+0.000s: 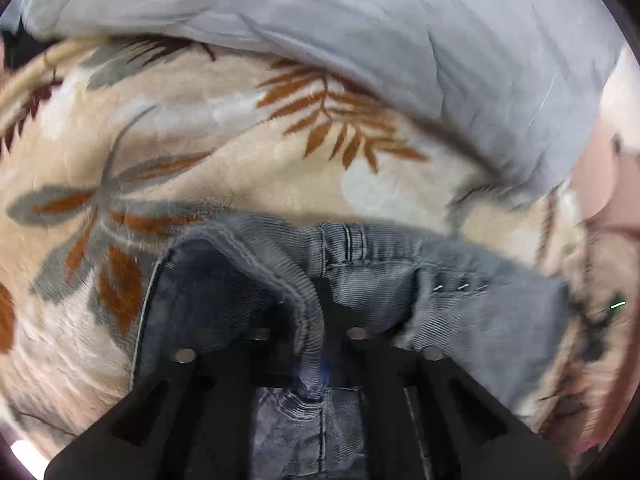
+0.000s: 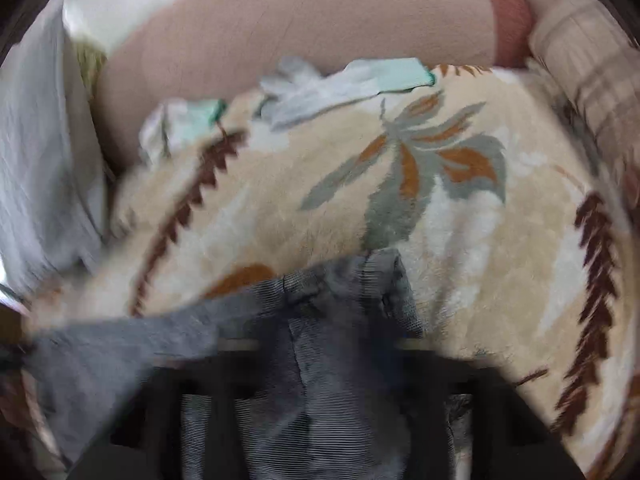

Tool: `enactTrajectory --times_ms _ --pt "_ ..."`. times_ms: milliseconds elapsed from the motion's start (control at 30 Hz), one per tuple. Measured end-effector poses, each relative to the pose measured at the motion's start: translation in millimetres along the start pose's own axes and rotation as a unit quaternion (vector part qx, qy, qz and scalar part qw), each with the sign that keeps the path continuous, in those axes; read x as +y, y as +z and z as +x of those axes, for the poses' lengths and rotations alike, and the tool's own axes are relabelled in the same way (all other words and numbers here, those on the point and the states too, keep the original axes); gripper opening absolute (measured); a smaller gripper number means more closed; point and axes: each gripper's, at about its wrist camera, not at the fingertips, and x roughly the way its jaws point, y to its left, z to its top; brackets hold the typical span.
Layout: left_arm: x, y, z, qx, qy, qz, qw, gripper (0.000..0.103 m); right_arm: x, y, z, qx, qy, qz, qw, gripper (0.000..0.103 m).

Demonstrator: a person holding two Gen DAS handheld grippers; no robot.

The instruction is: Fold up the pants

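The pants are dark grey-blue jeans (image 1: 460, 300) over a beige blanket with a leaf pattern (image 1: 240, 152). My left gripper (image 1: 312, 320) is shut on the ribbed waistband of the jeans, which bunches between its black fingers (image 1: 372, 360). In the right wrist view the jeans (image 2: 312, 380) are blurred and drape over my right gripper (image 2: 332, 344), which is shut on the fabric. The cloth trails off to the lower left there.
A light grey quilt (image 1: 400, 40) lies bunched across the far side of the blanket. In the right wrist view, white and mint cloth pieces (image 2: 348, 84) lie at the blanket's (image 2: 280, 208) far edge by a pink headboard (image 2: 300, 20). A plaid pillow (image 2: 592, 68) sits at the right.
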Motion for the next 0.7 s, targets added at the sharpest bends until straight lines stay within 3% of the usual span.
enactTrajectory --times_ms 233,333,433,567,700 --pt "-20.9 -33.7 -77.0 -0.127 0.038 0.050 0.9899 0.005 4.0 -5.2 -83.8 -0.088 0.002 -0.003 0.996 0.005" --pt "-21.6 -66.3 -128.8 -0.189 0.037 0.065 0.9792 0.005 2.7 -20.8 -128.4 -0.117 0.013 -0.001 0.993 0.005" --pt "-13.7 -101.0 -164.8 -0.223 0.025 0.072 0.9719 0.005 2.7 -50.5 -169.4 -0.135 0.019 -0.008 0.991 0.005" --pt "-2.7 -149.7 -177.6 -0.228 0.008 0.076 0.9707 0.005 -4.0 -112.7 -213.0 -0.143 0.024 -0.014 0.989 0.005" --pt "17.0 -199.5 -158.0 -0.197 -0.014 0.062 0.9783 0.006 -16.4 -188.5 -231.3 -0.126 0.016 -0.010 0.992 0.006"
